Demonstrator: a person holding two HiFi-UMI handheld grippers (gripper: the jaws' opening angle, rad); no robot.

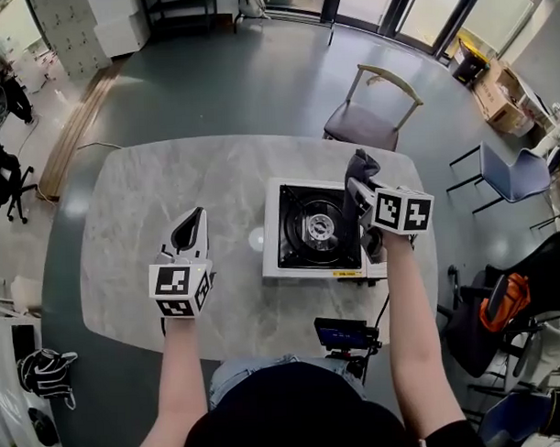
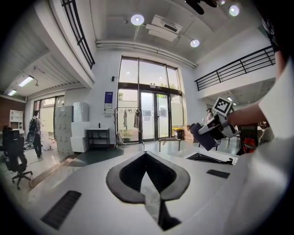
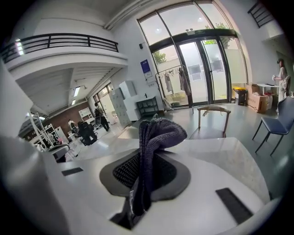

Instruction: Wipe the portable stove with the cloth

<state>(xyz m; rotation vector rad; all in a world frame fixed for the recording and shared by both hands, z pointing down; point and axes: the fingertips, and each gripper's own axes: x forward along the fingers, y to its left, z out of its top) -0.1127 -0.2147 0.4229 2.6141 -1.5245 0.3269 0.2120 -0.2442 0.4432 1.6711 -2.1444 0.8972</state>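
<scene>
Clenched on the dark knitted cloth (image 3: pixel 155 135) in the right gripper (image 1: pixel 359 188), a fold bulging up past the tips. Held raised over the back right corner of the portable stove (image 1: pixel 315 228), apart from the burner. Pressed together on nothing in the left gripper (image 1: pixel 198 219), above the bare marble table (image 1: pixel 132 200), well left of the stove. Beyond the table's far edge, a chair (image 1: pixel 372 114).

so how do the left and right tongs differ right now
The left tongs are shut on nothing; the right tongs are shut on the cloth, which sticks out past their tips. The left tongs hang over bare table left of the stove; the right tongs hang over the stove's right edge. Both are shut and point away from the person.
</scene>
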